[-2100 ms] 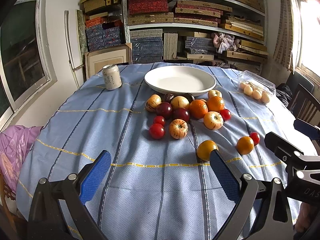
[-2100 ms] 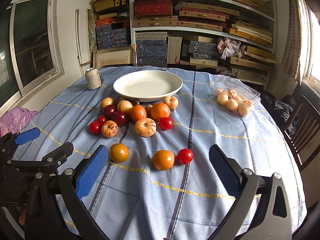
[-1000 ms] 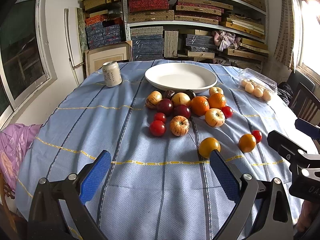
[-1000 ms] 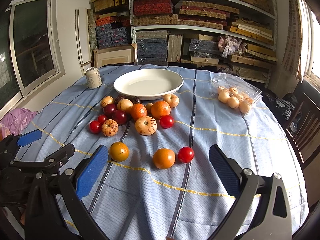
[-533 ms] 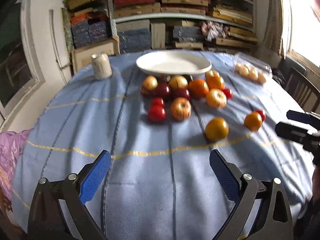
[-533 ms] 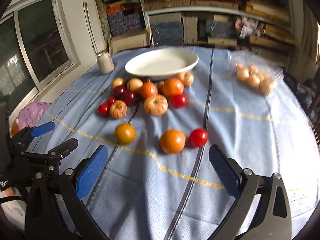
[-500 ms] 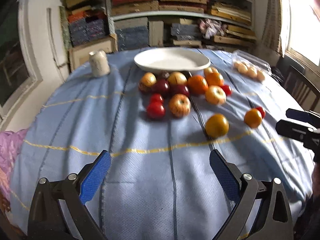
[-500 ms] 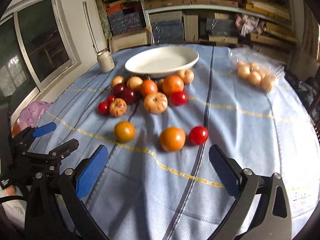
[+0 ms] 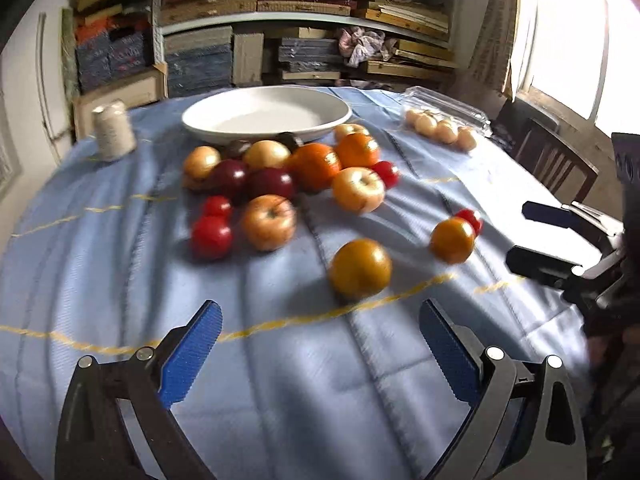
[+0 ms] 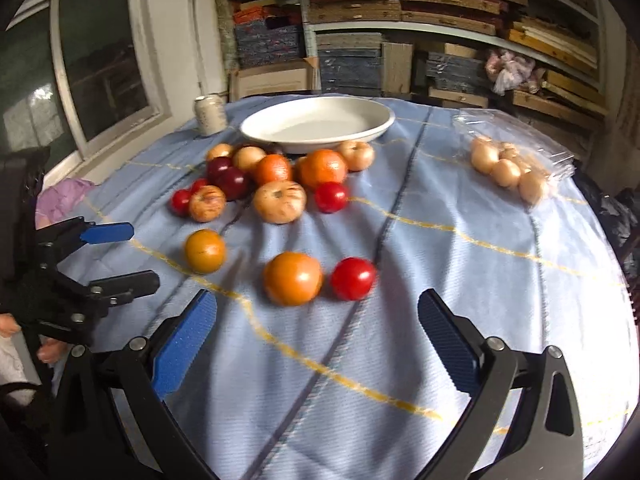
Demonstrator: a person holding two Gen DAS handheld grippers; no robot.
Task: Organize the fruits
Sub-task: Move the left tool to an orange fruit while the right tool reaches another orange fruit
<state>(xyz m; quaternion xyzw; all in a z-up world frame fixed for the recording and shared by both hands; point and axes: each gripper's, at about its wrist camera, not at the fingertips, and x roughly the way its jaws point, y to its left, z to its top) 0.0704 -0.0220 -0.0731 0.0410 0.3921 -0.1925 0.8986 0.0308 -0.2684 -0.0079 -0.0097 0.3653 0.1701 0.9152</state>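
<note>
Several apples, oranges and red tomatoes lie in a cluster (image 9: pixel 280 184) on the blue tablecloth, in front of a white plate (image 9: pixel 266 114) that holds nothing. Three strays lie nearer: a yellow-orange fruit (image 9: pixel 360 268), an orange one (image 10: pixel 292 278) and a red tomato (image 10: pixel 354 278). My left gripper (image 9: pixel 320 340) is open, low over the cloth, just short of the yellow-orange fruit. My right gripper (image 10: pixel 316 332) is open too, just short of the orange fruit and the tomato. Each gripper also shows at the side of the other's view.
A pale can (image 9: pixel 114 134) stands at the back left. A clear plastic box of small pale fruits (image 10: pixel 508 168) lies at the back right. Shelves of stacked boxes (image 10: pixel 400 20) fill the wall behind. A wooden chair (image 9: pixel 556 160) stands right of the table.
Both grippers have moved forward and lower towards the stray fruits, which now look larger and closer. Jaws stay open; no fruit has moved.
</note>
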